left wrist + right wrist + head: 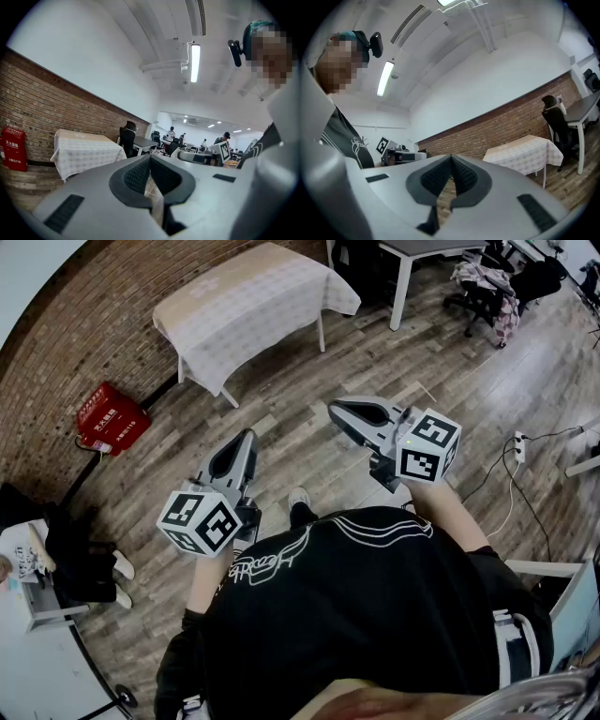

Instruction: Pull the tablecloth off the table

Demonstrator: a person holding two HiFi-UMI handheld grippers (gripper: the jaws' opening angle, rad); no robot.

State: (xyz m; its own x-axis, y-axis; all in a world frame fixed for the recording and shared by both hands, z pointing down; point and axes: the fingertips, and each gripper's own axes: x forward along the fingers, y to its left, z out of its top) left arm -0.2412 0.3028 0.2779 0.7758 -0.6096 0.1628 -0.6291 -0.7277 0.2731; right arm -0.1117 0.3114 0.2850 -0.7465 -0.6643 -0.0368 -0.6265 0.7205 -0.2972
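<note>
Person standing well apart from table point(322, 332), tablecloth point(248, 306) still on it
Left gripper point(241, 448) jaws closed, empty; right gripper point(343, 412) jaws closed, empty

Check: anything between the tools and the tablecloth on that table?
Nothing visible. Only bare wooden floor lies between the left tool, the right tool and the tablecloth draped over its table. The red box sits off to the left by the brick wall, outside that path. Both tools are shut and empty.
</note>
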